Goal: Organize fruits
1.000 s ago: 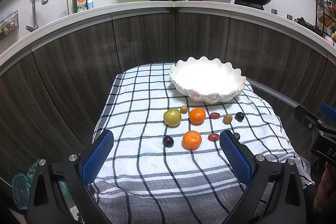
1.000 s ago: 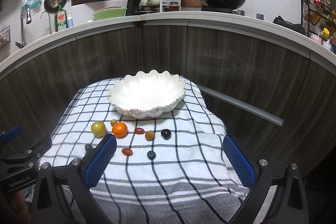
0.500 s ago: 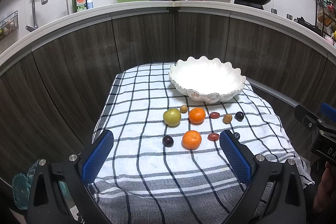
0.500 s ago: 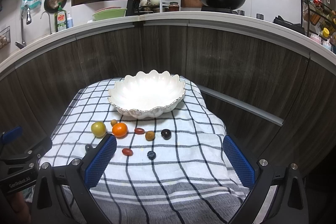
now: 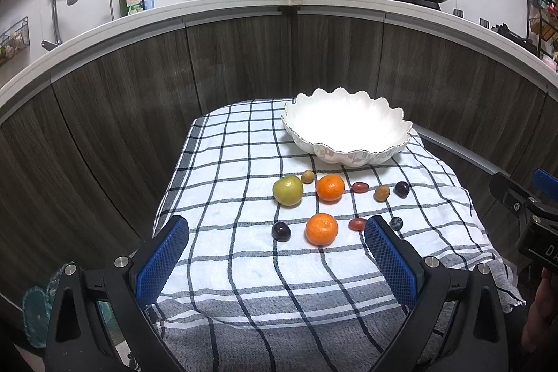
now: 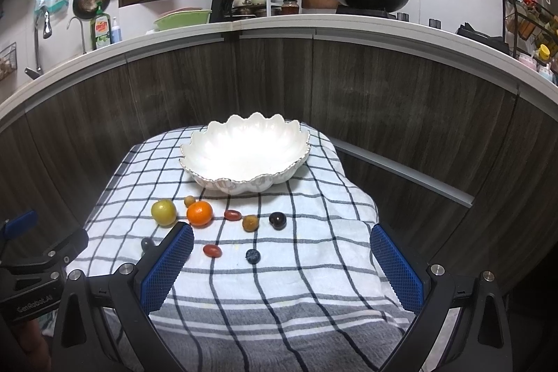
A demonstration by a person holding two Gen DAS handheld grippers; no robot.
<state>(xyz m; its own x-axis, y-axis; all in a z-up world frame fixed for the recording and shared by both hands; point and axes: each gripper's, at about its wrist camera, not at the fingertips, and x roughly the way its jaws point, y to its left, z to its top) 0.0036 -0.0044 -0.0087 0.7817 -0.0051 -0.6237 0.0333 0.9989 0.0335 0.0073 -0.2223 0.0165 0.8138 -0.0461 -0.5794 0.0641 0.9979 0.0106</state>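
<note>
Left tongs (image 5: 275, 253) spread wide, holding nothing; right tongs (image 6: 282, 262) likewise, both above checked cloth (image 5: 244, 267).

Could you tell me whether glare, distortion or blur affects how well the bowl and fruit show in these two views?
Left wrist view: the white bowl interior is blown out by overhead light, and the fisheye curves the counter; the oranges stay sharp. Right wrist view: the same glare in the bowl, dark vignetted corners, and fruit such as the blueberry in focus.
</note>
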